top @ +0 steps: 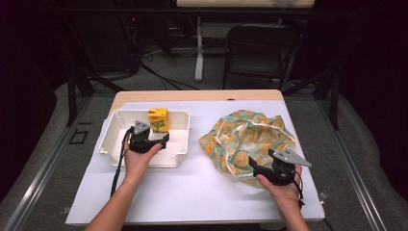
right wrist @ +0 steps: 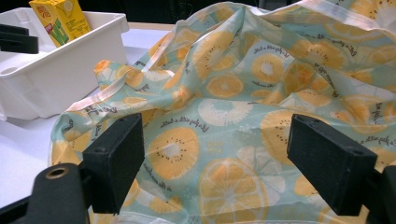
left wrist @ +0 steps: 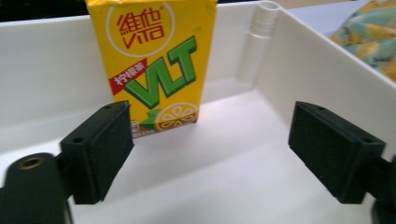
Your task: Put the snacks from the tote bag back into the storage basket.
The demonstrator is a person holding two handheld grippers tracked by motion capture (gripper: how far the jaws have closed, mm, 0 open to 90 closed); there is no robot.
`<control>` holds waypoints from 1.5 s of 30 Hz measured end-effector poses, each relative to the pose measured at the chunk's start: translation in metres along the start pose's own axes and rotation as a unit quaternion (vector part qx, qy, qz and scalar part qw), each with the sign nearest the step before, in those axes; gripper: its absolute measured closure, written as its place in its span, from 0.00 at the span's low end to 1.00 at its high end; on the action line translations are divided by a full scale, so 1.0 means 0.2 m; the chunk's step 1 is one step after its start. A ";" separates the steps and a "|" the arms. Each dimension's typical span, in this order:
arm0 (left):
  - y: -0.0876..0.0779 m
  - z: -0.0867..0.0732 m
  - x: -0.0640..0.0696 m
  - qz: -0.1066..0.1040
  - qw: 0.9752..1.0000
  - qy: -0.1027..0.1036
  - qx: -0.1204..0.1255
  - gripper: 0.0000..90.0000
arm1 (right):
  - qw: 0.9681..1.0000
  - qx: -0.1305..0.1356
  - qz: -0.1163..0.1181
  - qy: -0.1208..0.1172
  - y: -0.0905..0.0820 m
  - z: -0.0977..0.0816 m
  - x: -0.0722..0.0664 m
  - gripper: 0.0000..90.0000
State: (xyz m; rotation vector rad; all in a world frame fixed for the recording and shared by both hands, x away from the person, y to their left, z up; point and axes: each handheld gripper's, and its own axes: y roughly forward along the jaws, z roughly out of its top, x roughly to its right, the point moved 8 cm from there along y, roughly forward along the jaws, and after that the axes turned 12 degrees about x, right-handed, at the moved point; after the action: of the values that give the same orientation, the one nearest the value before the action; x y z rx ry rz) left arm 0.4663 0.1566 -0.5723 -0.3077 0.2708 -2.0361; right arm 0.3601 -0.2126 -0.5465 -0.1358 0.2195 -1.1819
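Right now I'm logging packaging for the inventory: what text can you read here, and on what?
"VLT": green letters on the yellow carton.
"VITA", with Chinese characters above: red, in the white circle on the carton.
Red banner on the carton: Chinese characters, too small to read surely.
Script lines on the fruit-print cloth: too small and blurred to read.

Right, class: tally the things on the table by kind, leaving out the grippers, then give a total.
Drink carton: 1
White tray: 1
Fruit-print bag: 1
Total: 3
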 end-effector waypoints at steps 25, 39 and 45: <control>-0.30 -0.01 0.15 -0.070 0.997 0.012 0.024 0.04 | 1.000 -0.002 0.001 -0.003 0.01 -0.01 -0.01 0.20; -0.44 -0.06 0.12 -0.084 0.996 0.010 0.025 0.00 | 1.000 -0.003 0.002 -0.004 0.01 -0.01 -0.02 0.20; -0.50 -0.07 0.10 -0.086 0.996 0.007 0.027 0.00 | 1.000 -0.004 0.002 -0.006 0.01 -0.01 -0.02 0.20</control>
State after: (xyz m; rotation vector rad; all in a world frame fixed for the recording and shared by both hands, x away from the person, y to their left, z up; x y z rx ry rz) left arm 0.3696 0.1867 -0.5509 -0.2916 0.2022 -2.2114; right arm 0.3602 -0.2080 -0.5489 -0.1485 0.2144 -1.1769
